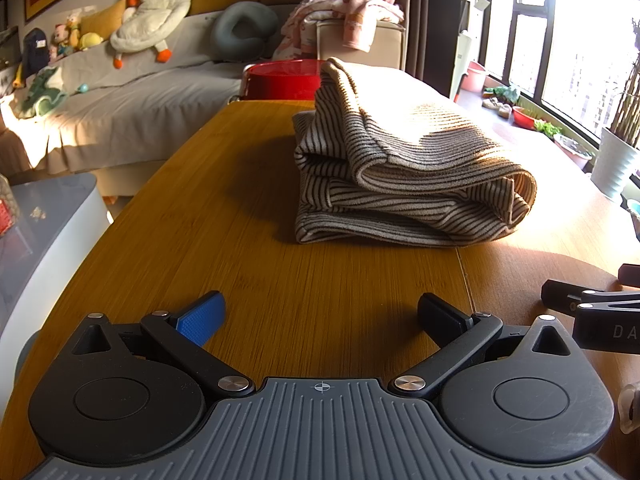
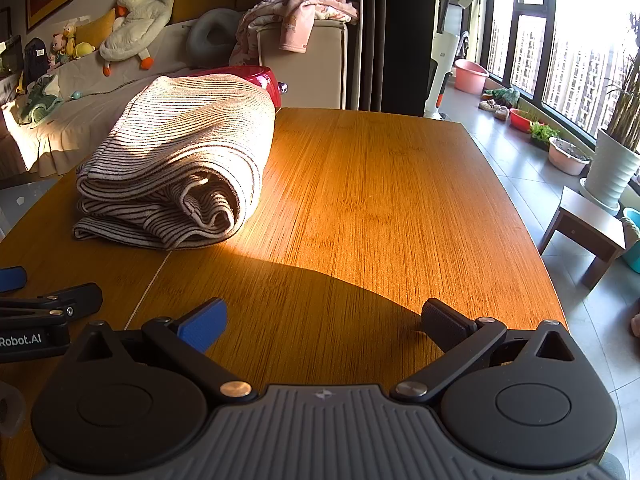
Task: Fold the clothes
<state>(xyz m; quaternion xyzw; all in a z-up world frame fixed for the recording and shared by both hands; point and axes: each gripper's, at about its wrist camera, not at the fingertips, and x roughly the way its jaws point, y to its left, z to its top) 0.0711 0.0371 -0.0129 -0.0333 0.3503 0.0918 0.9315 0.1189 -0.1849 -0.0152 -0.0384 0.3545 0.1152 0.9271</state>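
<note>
Striped cloth (image 1: 404, 168) is seen folded into a bundle on the wooden tabletop (image 2: 380, 208), ahead of both grippers, its long axis running away from them. Left gripper (image 1: 320, 314) and right gripper (image 2: 324, 320) are held empty, fingers spread apart, about equally near.

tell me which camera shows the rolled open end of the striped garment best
The right wrist view: the striped garment turns its rolled end toward that camera, so the inner layers show. The left wrist view shows the same garment more from its side, with stacked folded edges and only a narrow glimpse of that end.
</note>
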